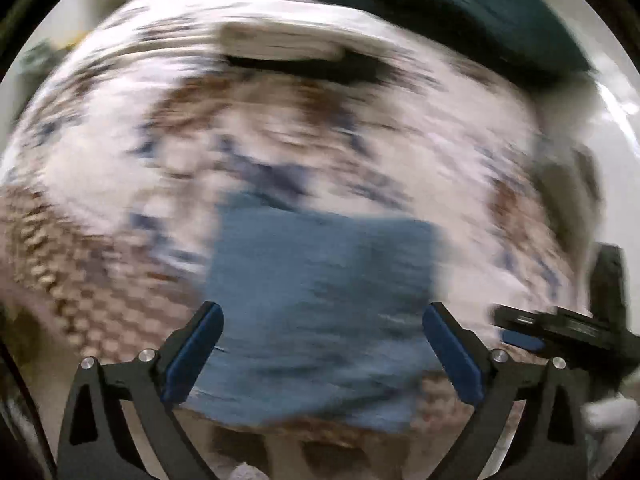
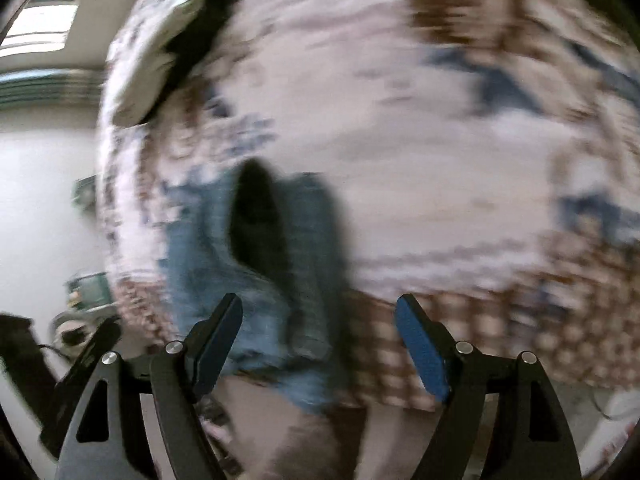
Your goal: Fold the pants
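Both views are smearing with motion blur. Left gripper is hanging with fingers spread wide, nothing between them, above the blue pants, which are lying in a folded-looking block at the near edge of the patterned bedspread. Right gripper is also gaping apart, gripping nothing, the pants sitting left of center under it, a dark opening showing in them. Far back, a dark green cloth and a pale flat item are lying on the bedspread.
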A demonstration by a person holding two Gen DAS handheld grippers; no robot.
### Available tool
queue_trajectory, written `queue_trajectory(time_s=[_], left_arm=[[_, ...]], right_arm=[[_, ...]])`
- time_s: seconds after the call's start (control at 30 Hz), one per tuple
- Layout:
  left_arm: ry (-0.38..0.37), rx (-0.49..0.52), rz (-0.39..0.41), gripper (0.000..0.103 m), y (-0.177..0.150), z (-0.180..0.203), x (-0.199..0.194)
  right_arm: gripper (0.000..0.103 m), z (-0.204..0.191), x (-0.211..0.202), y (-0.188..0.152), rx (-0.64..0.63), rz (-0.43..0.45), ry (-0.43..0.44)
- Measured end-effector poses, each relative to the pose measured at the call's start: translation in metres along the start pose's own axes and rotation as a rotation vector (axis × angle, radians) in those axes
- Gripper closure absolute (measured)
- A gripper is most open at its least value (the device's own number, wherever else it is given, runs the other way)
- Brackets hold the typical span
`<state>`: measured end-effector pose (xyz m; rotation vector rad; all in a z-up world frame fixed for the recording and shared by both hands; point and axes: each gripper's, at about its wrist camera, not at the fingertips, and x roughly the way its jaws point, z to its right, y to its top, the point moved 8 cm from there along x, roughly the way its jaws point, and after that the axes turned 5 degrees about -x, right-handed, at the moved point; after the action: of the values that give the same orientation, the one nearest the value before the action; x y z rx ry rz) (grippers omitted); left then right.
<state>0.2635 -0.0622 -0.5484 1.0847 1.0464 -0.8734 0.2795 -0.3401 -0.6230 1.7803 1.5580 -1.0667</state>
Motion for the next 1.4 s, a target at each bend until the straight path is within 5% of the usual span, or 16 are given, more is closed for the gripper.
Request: queue_trajectory(time_s=[0.17, 0.2, 0.23, 0.3, 0.47, 0.63, 0.8, 0.9, 0.93, 0.97, 1.0, 1.13, 1.2, 1.3, 1.37, 1.4], left_arm=[[0.145, -0.106, -0.016, 0.001, 0.022, -0.083, 0.024], [0.151, -0.114, -0.018, 0.001, 0.024, -0.091, 0.028], [0.161, -0.115, -0.017, 0.001, 0.025, -0.097, 0.029], [0.172, -0.113, -0.030, 0.001, 0.026, -0.104, 0.037], [0.126, -0.117, -0.072, 0.001, 0.031, -0.110, 0.052], [0.039, -0.096, -0.110, 0.001, 0.041, -0.098, 0.064], [-0.150, -0.087, -0.219, 0.001, 0.052, -0.056, 0.104], [-0.184, -0.044, -0.268, 0.001, 0.059, -0.034, 0.136], [-0.187, -0.032, -0.279, 0.013, 0.060, -0.030, 0.144], [-0.206, -0.029, -0.294, 0.049, 0.062, -0.025, 0.158], [-0.265, -0.052, -0.314, 0.070, 0.063, -0.021, 0.169], [-0.289, -0.154, -0.329, 0.085, 0.073, -0.029, 0.191], [-0.358, -0.305, -0.377, 0.082, 0.075, -0.040, 0.195], [-0.347, -0.274, -0.353, 0.069, 0.077, -0.041, 0.171], [-0.351, -0.226, -0.322, 0.022, 0.071, -0.039, 0.147], [-0.345, -0.199, -0.304, 0.012, 0.065, -0.037, 0.133]], right_arm=[[0.022, -0.049, 0.070, 0.020, -0.072, -0.097, 0.020], [0.036, -0.059, 0.083, 0.019, -0.110, -0.119, 0.016], [0.081, -0.063, 0.089, 0.017, -0.132, -0.120, -0.013], [0.091, -0.064, 0.092, 0.009, -0.185, -0.109, -0.152], [0.097, -0.061, 0.019, -0.015, -0.076, 0.019, -0.160], [0.097, -0.001, -0.036, -0.042, 0.114, 0.081, -0.249], [0.092, 0.035, 0.007, -0.040, 0.225, 0.015, -0.189], [0.085, 0.047, 0.029, -0.032, 0.214, -0.016, -0.222], [0.085, 0.049, 0.034, -0.030, 0.215, -0.014, -0.219], [0.085, 0.051, 0.037, -0.029, 0.219, -0.011, -0.217], [0.085, 0.054, 0.037, -0.028, 0.224, 0.000, -0.214], [0.081, 0.068, 0.045, -0.031, 0.278, -0.019, -0.191], [0.067, 0.071, 0.043, -0.032, 0.262, -0.041, -0.219], [0.043, 0.063, 0.038, -0.030, 0.252, -0.064, -0.162], [0.026, 0.060, 0.022, -0.042, 0.277, -0.043, -0.089], [0.022, 0.061, 0.019, -0.047, 0.280, -0.042, -0.087]])
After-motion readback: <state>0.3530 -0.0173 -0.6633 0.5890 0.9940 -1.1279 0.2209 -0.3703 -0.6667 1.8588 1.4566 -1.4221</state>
